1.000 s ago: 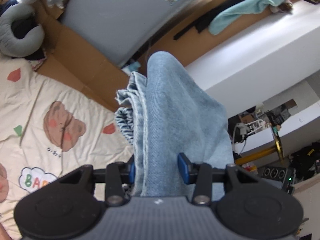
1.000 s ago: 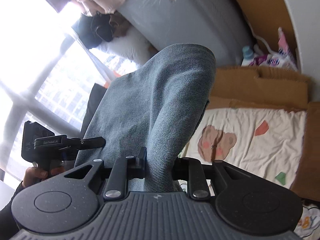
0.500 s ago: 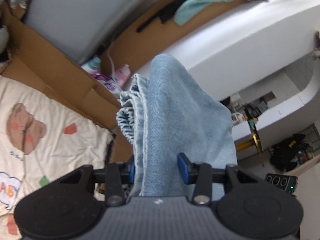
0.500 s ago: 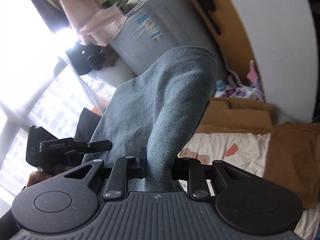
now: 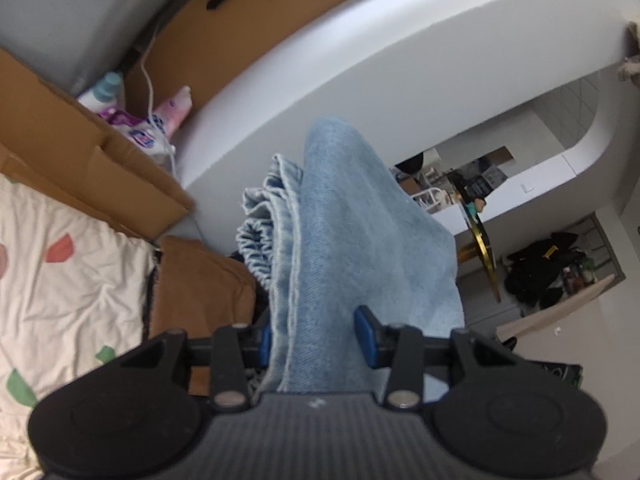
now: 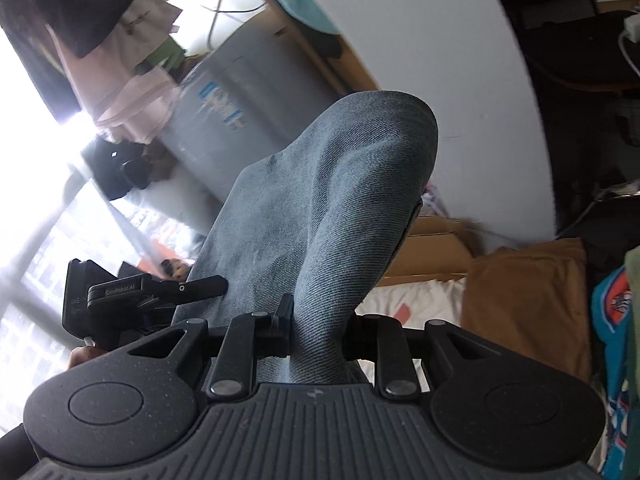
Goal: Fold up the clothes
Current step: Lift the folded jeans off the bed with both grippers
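**A:** What does the left wrist camera show?

**B:** The left gripper (image 5: 316, 338) fills the bottom of the frame, its blue pads clamped on a thick bunch of light blue jeans (image 5: 352, 240). The denim rises in a hump above the fingers, with a gathered, frayed edge on its left side. The jeans are held up in the air, off the bed. Lower left lies a cream bedsheet (image 5: 68, 292) printed with coloured shapes, bordered by a cardboard box (image 5: 80, 160). A brown cloth (image 5: 200, 280) lies just beside the sheet. A white wall (image 5: 360, 60) curves across the top.

**A:** And the right wrist camera?

**B:** The right gripper (image 6: 318, 330) is closed tight on another fold of the same jeans (image 6: 320, 220), which look greyer here against a bright window (image 6: 36, 160). The fabric stretches leftward to the left gripper (image 6: 200, 286), seen from the side, with its fingers touching the denim. A strip of the bedsheet (image 6: 420, 300) shows beneath, well below the jeans.
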`<state>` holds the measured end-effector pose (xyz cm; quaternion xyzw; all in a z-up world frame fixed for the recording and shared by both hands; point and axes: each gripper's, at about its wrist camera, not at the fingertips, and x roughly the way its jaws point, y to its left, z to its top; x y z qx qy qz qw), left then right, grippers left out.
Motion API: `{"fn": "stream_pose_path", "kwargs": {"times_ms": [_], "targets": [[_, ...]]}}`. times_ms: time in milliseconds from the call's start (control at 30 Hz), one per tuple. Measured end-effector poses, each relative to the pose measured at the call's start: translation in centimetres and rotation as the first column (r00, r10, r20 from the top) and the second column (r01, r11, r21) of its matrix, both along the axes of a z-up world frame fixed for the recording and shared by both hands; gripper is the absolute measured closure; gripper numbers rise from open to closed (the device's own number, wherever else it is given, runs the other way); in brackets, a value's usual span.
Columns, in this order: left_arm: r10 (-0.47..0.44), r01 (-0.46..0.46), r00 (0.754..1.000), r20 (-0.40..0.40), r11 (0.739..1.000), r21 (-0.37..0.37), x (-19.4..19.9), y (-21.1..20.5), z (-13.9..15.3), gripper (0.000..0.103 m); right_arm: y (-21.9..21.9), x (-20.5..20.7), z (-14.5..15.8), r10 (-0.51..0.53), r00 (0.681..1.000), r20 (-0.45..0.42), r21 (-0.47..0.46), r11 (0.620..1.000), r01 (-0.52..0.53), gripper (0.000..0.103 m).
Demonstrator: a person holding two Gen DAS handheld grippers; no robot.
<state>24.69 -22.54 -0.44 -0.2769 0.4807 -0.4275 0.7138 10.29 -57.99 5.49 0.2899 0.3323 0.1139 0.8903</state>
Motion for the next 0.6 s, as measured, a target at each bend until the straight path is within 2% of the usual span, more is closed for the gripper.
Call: {"fn": "stream_pose_path", "kwargs": {"times_ms": [200,600], "targets": [[-0.045,0.045,0.999,-0.003,0.999,-0.018,2.1,-3.5,-2.8,0.060,-2.3,0.9,-1.9,-0.054,0.998,-0.019,-0.038,0.998,0.053,0.081],[-0.065,0.063,0.997,-0.031,0.997,-0.041,4.5,-8.7,-8.8,0.061,-7.1,2.7,-7.6,-0.149,0.989,-0.013,-0.068,0.987,0.148,0.081]]}}
